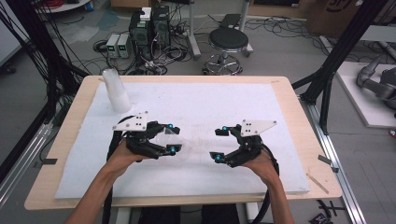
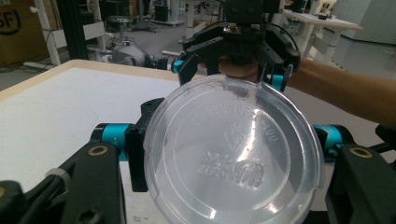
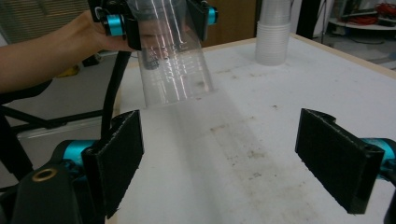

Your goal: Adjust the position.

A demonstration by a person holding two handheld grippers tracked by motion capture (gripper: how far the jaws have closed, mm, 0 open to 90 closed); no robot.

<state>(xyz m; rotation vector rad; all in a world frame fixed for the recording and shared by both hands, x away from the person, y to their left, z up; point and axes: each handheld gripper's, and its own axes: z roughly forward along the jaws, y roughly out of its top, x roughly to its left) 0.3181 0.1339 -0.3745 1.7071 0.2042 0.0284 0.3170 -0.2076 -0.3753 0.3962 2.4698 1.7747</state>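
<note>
I count one clear plastic cup (image 1: 173, 140) held off the table, and one stack of frosted white plastic cups (image 1: 116, 91) standing mouth-down at the far left of the one white foam pad (image 1: 210, 105). I have two black two-jaw grippers in view: left gripper (image 1: 171, 137), right gripper (image 1: 220, 143).

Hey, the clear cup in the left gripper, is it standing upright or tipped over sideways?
Tipped sideways. The clear cup is clamped in the left gripper, and its base faces that gripper's camera.
</note>
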